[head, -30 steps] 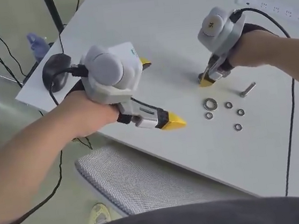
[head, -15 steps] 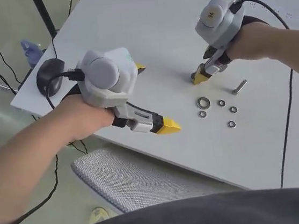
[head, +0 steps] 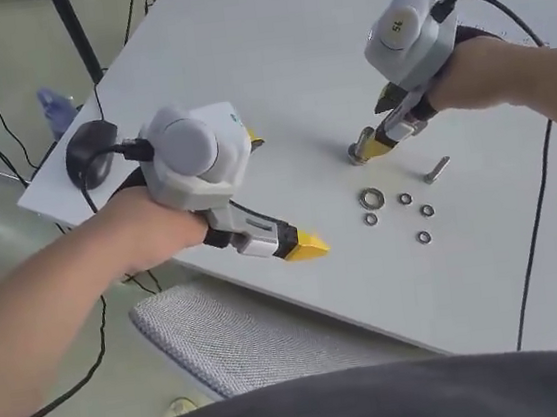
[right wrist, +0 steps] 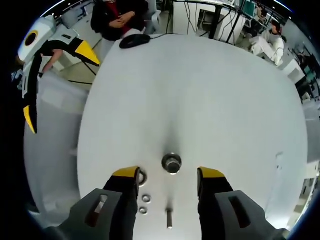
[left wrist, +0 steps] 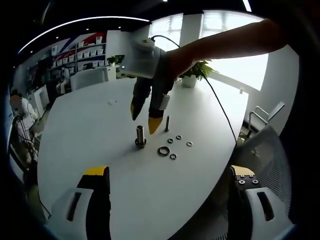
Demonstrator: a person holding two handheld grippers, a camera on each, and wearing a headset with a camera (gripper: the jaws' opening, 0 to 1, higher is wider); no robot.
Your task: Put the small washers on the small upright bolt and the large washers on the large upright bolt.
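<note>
White worktable (head: 270, 48) carries the large bolt (head: 357, 146) upright, the right gripper (left wrist: 144, 120) spread empty just above it, the small bolt (head: 437, 169) lying flat beside loose washers (head: 371, 198), and the left gripper (left wrist: 169, 175) wide open, empty, at the near-left edge.

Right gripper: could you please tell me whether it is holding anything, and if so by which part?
Nothing is held. The right gripper is open, with its jaws apart on either side of the large upright bolt, which stands free and untouched.
</note>
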